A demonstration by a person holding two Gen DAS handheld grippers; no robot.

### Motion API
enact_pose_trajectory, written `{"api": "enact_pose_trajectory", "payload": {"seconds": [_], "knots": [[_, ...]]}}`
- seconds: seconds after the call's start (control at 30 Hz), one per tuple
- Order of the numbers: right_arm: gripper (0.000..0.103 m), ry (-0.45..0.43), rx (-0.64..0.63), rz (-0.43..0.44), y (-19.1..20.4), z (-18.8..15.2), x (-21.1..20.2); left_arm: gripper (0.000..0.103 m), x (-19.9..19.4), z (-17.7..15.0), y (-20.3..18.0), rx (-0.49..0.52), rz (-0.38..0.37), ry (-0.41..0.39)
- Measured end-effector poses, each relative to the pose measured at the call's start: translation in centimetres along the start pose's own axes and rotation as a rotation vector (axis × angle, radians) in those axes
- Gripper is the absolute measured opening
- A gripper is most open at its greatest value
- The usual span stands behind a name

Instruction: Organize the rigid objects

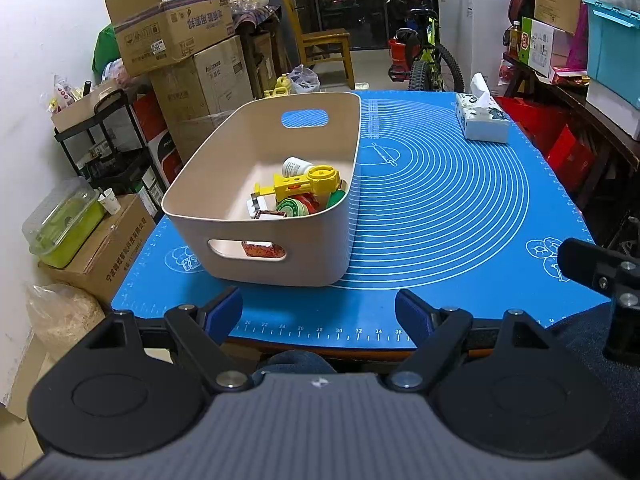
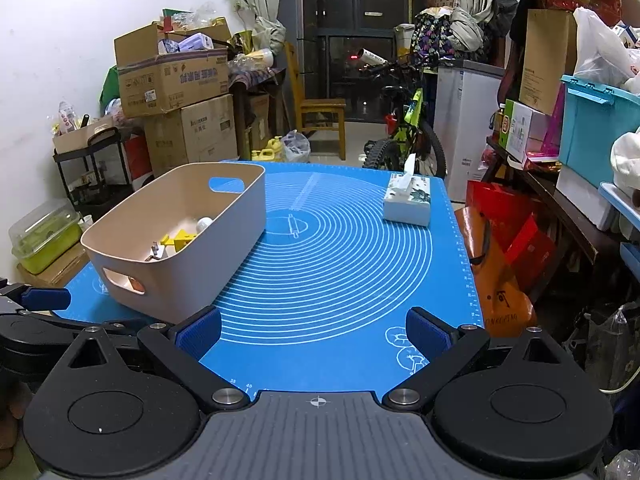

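bin sits on the left part of the blue mat, long axis running away from the near edge, handle cutouts at both short ends. small items lie piled in its near right corner. left gripper and right gripper hover over the near edge, jaws spread, empty.

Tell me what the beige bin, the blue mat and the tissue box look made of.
Beige bin: likely moulded plastic, matte, with rounded corners and cut-out handles. Blue mat: probably silicone, lying flat with printed white rings and ruler marks. Tissue box: looks like printed cardboard, sharp-edged.
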State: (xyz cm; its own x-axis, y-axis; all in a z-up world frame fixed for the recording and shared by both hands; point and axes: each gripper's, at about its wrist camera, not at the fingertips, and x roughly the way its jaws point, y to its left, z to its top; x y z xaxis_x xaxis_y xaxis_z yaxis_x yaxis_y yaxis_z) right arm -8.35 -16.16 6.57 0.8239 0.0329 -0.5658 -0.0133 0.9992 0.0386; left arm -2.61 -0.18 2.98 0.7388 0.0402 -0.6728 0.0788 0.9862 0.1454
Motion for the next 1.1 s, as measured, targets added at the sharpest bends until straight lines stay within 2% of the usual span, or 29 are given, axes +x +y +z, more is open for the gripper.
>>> {"api": "enact_pose_trajectory", "payload": {"seconds": [1.1], "knots": [[0.098, 0.006, -0.001, -0.001, -0.21, 0.01, 0.02, 0.084, 0.12, 0.09, -0.33, -0.005, -0.007, -0.003]]}}
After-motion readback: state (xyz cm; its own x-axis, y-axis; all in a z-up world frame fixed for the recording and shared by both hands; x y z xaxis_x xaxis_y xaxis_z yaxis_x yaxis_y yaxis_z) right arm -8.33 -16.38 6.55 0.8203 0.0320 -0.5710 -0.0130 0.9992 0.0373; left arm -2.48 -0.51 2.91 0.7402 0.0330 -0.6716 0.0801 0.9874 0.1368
